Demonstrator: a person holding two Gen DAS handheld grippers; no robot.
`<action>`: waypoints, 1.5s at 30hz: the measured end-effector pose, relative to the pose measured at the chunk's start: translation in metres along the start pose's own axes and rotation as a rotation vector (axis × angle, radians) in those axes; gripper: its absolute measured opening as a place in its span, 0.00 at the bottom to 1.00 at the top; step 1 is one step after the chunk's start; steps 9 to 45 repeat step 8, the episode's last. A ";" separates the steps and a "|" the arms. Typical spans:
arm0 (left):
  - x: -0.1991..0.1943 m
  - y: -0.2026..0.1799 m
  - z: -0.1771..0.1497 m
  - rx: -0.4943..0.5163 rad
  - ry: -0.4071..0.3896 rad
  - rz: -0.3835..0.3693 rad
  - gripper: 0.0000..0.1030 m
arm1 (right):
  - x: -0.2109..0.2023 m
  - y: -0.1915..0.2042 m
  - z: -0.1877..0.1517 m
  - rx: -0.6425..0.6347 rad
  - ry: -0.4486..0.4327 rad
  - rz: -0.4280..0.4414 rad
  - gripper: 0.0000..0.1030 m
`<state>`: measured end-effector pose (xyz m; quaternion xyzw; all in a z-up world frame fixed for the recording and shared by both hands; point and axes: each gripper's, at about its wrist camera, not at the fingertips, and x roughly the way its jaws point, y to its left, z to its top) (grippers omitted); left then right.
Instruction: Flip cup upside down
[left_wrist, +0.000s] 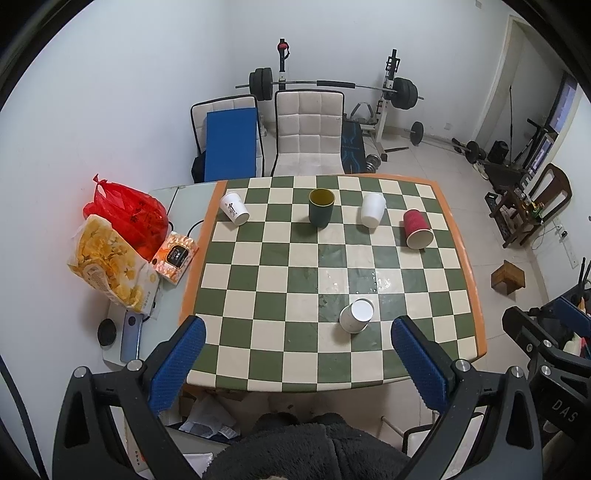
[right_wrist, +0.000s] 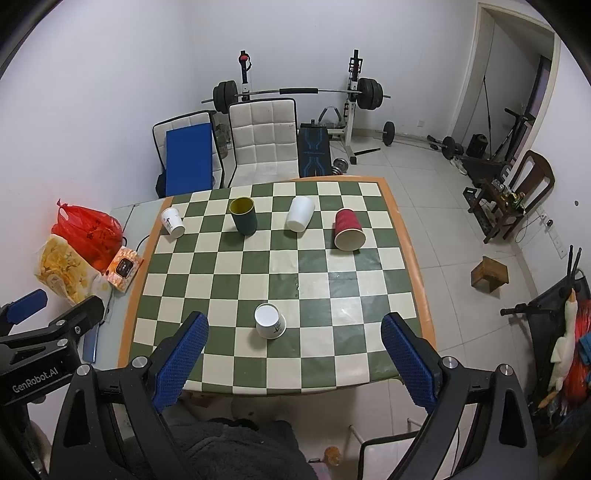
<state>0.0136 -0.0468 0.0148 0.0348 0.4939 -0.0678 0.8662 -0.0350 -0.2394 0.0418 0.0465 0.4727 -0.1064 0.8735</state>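
Checkered green-and-cream tabletop (left_wrist: 258, 280): broad bare band across the middle, open to approach from the near edge. Only obstacle near: upside-down white paper cup (right_wrist: 270, 320). Far row, gaps between each: printed white paper cup (right_wrist: 172, 221), dark green mug (right_wrist: 243, 216), plain white cup (right_wrist: 300, 214), red ribbed paper cup (right_wrist: 348, 229). Left flank crowded: red plastic bag (left_wrist: 127, 214), yellow snack bag (left_wrist: 110, 266).
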 end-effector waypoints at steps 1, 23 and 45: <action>0.000 0.001 0.000 0.000 -0.001 0.000 1.00 | 0.000 0.000 0.000 0.003 0.001 0.001 0.94; 0.000 -0.002 -0.004 -0.001 0.003 -0.007 1.00 | 0.000 0.000 0.001 0.003 0.002 0.003 0.94; 0.000 -0.002 -0.004 -0.001 0.003 -0.007 1.00 | 0.000 0.000 0.001 0.003 0.002 0.003 0.94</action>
